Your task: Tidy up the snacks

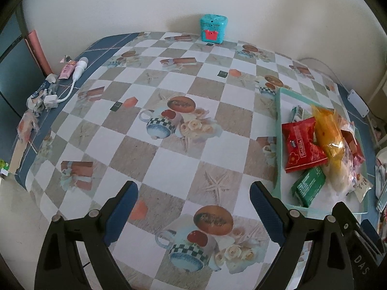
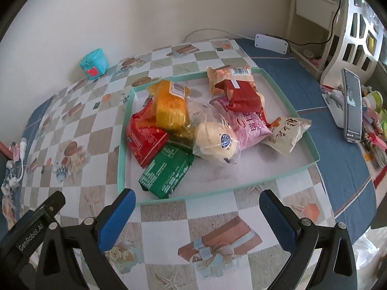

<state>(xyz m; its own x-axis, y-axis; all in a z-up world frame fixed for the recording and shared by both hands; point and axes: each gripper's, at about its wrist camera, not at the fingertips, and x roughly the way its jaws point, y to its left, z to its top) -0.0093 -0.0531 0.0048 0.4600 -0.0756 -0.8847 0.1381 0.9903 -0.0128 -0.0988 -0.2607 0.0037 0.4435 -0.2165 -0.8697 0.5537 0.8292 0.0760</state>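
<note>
Blue-padded and released, both the left gripper (image 1: 193, 213) and right gripper (image 2: 197, 213) hover before the mint-green shallow cardboard tray (image 2: 241, 188) of piled snack packets (image 2: 193, 120), likely about to choose one.

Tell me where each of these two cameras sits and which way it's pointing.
Left wrist: on the left hand-held gripper, angled down at the checkered tablecloth; open blue fingers show, tray at right.
Right wrist: on the right hand-held gripper, angled down at the tray of snacks; open fingers show.
Shared: tray, red packet, teal box.
</note>
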